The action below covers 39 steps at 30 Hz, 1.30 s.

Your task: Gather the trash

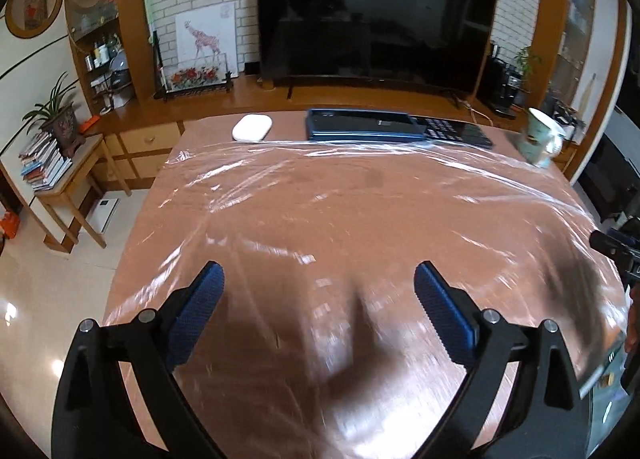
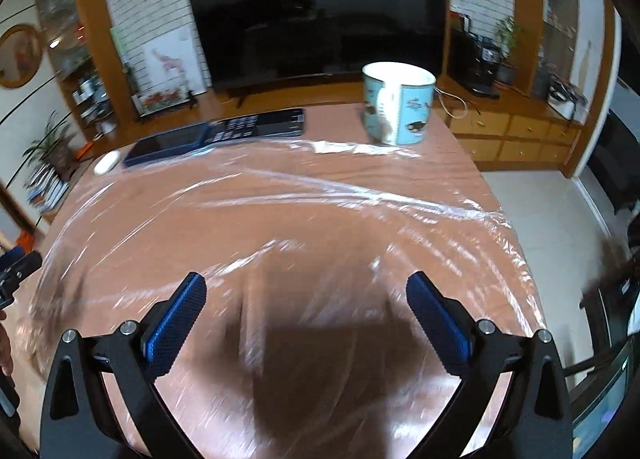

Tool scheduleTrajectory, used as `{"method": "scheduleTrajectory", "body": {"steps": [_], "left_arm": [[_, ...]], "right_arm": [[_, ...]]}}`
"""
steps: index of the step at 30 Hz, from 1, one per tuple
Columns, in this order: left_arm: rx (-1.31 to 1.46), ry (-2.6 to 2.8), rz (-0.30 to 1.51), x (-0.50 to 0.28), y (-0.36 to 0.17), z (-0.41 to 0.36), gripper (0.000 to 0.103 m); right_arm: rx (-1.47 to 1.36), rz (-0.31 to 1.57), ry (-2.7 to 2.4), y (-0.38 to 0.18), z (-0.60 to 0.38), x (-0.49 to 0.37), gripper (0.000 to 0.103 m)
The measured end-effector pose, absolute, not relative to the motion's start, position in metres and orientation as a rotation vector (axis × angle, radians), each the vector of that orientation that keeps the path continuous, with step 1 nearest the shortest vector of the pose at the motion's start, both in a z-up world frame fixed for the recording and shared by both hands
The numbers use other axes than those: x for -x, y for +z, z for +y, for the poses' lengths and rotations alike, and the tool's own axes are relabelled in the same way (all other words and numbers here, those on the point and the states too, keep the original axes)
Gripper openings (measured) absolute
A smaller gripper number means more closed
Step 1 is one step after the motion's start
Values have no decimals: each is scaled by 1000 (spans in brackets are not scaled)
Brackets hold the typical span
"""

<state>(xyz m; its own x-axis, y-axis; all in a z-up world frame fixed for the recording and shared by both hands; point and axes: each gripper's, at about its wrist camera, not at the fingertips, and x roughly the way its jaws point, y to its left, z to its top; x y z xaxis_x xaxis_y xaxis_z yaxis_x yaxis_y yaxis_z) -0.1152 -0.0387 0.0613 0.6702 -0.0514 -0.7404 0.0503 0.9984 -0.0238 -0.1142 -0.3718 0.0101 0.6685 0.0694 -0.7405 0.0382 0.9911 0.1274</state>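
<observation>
Nearest in each wrist view, the left tongs [image 1: 319,283] and the right tongs [image 2: 306,293] stand wide apart with nothing between their blue pads, both hovering over the worktop [image 1: 132,227]. Under them lies a crinkled sheet of clear plastic film [image 1: 360,195], spread over most of the worktop; it is the only likely trash in sight, so the task seems to be at its start, with nothing gathered. The next move probably calls for pinching an edge or fold of the film, which looks thin and slippery. Beyond the film's far edge lie a white oval device [image 1: 252,128] and a dark keyboard [image 1: 396,128]. Right of the keyboard stands a mug [image 2: 398,107]; its inside cannot be seen. No bin shows.
</observation>
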Motion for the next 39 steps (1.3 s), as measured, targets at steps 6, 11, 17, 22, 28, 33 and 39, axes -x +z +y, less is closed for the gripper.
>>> {"method": "scheduleTrajectory", "body": {"steps": [6, 11, 17, 22, 28, 33, 39], "left_arm": [[-11, -30, 867, 76, 43, -35, 97], [-14, -9, 894, 53, 31, -31, 97], [-12, 14, 923, 32, 19, -24, 97], [-13, 26, 939, 18, 12, -22, 97], [6, 29, 957, 14, 5, -19, 98], [16, 33, 965, 11, 4, -17, 101], [16, 30, 967, 11, 4, -19, 102]], "right_arm": [[-148, 877, -40, -10, -389, 75, 99], [-122, 887, -72, -19, -398, 56, 99], [-114, 909, -90, -30, -411, 36, 99], [-95, 918, -108, -37, -419, 23, 99], [-67, 929, -115, -39, -418, 18, 99], [-67, 931, -119, -39, -419, 16, 99], [-67, 931, -119, -38, -419, 16, 99]]}}
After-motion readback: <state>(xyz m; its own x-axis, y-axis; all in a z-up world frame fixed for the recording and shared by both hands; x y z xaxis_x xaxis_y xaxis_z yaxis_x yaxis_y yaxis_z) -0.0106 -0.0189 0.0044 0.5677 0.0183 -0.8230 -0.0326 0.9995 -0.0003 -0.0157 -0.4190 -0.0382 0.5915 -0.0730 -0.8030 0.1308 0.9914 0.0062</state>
